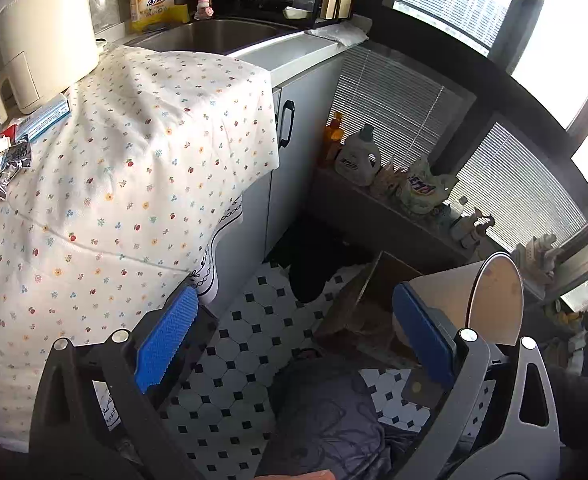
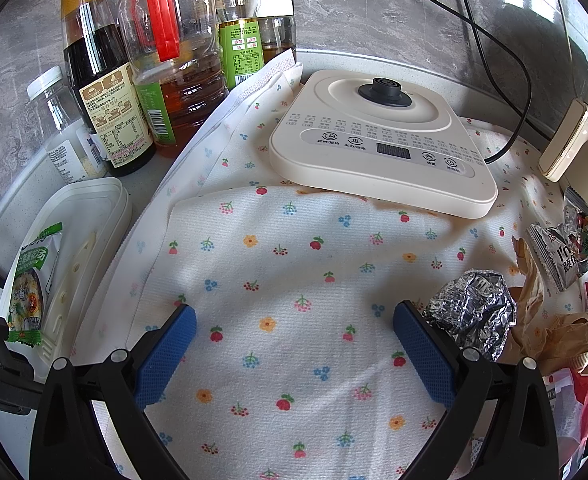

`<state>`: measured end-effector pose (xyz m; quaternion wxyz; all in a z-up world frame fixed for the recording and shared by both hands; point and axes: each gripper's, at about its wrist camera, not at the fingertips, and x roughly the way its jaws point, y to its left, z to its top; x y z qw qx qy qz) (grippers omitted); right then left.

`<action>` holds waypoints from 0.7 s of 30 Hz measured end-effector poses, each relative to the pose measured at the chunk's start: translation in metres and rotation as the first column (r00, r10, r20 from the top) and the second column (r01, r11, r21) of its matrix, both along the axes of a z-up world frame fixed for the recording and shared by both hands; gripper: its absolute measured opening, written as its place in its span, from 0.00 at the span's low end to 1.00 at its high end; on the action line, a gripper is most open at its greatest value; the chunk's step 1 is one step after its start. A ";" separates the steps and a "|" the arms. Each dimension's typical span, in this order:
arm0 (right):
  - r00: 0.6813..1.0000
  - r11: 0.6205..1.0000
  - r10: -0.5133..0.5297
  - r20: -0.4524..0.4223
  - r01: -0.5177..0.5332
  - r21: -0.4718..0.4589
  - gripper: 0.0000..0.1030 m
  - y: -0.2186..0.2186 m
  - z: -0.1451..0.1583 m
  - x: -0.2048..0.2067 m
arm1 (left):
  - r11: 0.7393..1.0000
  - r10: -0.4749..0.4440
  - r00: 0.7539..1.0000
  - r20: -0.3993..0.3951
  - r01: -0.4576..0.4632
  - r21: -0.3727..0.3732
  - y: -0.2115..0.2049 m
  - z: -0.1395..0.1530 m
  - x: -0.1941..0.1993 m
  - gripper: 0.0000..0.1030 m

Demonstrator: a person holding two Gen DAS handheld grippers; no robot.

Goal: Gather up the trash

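Observation:
My left gripper (image 1: 294, 332) is open and hangs over the tiled floor beside the cloth-covered counter (image 1: 134, 160). A paper cup (image 1: 489, 300) lies on its side just past the right finger, over a brown cardboard box (image 1: 357, 312); whether the finger touches the cup I cannot tell. A dark bag (image 1: 325, 412) lies below the gripper. Crumpled wrappers (image 1: 2, 160) sit at the counter's left edge. My right gripper (image 2: 294, 344) is open and empty above the floral cloth (image 2: 294, 264). A crumpled foil ball (image 2: 473, 312) lies just outside its right finger, with brown paper (image 2: 553, 332) and snack wrappers (image 2: 565, 252) beyond.
A cream kettle base (image 2: 381, 148) sits ahead of the right gripper, its cord running back. Sauce and oil bottles (image 2: 142, 68) stand at the back left, a white tray with a green packet (image 2: 30, 280) at left. A sink (image 1: 214, 36), a white kettle (image 1: 46, 36) and detergent bottles (image 1: 357, 156) surround the left gripper.

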<state>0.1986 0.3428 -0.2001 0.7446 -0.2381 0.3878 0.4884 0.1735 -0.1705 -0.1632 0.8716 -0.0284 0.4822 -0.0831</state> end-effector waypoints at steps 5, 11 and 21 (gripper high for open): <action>1.000 1.000 0.000 0.000 0.000 0.000 0.93 0.000 0.000 0.000 | 0.999 0.030 0.999 -0.023 -0.029 0.030 0.012 0.000 -0.012 0.94; 1.000 1.000 0.000 0.000 0.000 0.000 0.93 0.000 0.000 0.000 | 0.992 0.114 0.989 -0.093 -0.109 0.056 0.053 -0.010 -0.031 0.94; 1.000 1.000 -0.001 0.000 0.001 0.000 0.93 0.000 0.000 0.000 | 0.967 0.251 0.966 -0.061 -0.249 0.047 0.160 0.007 -0.105 0.94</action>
